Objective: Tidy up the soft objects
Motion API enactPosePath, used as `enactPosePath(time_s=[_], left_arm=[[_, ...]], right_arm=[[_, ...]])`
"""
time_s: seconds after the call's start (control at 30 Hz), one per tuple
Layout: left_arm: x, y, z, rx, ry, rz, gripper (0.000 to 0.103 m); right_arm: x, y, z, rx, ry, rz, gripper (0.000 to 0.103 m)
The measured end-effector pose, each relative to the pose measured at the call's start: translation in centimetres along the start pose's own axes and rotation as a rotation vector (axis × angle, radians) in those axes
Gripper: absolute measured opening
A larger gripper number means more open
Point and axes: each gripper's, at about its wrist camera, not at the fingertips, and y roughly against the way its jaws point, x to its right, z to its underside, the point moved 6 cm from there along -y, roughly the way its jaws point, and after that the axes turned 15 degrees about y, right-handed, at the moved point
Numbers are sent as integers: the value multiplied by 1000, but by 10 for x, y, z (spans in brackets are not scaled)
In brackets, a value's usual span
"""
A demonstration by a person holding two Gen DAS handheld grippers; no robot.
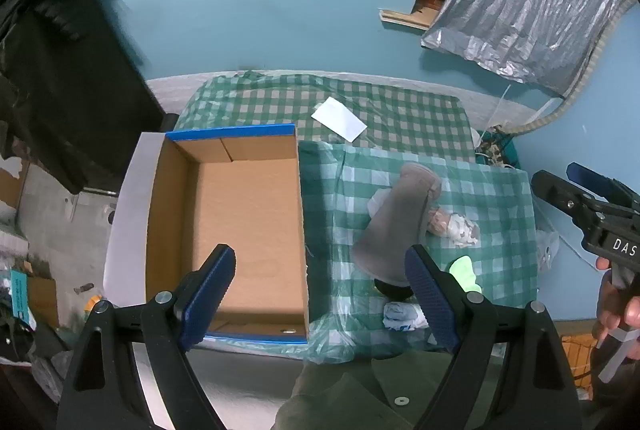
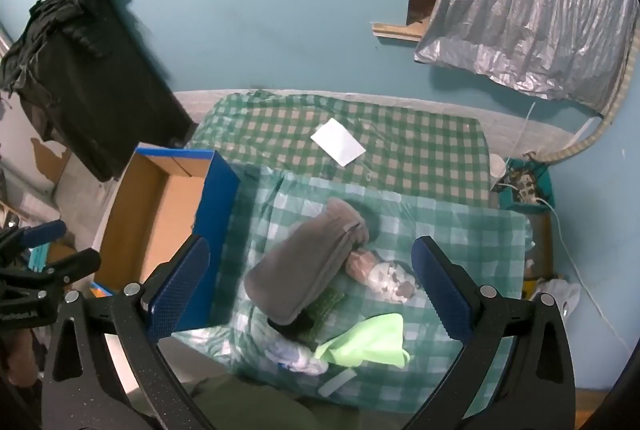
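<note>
The left gripper (image 1: pixel 320 294) and right gripper (image 2: pixel 310 286) both hold their fingers wide, empty. The grey cloth (image 2: pixel 308 266) lies on the checked counter (image 2: pixel 460 230) beside the cardboard box (image 1: pixel 240 214). Only the right view shows the whole green cloth (image 2: pixel 368 342).

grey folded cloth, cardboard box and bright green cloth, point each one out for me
grey folded cloth (image 2: pixel 308 262): right wrist view, middle of its top face
cardboard box (image 1: pixel 244 226): left wrist view, bare inner floor
bright green cloth (image 2: pixel 370 344): right wrist view, centre of fabric
</note>
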Motion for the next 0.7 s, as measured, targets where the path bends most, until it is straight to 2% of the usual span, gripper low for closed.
enactPosePath(time_s=[0.7], left_arm=[[4,1,4,-3,-14,0,88]], right_arm=[[0,0,7,-2,-4,-4,101]])
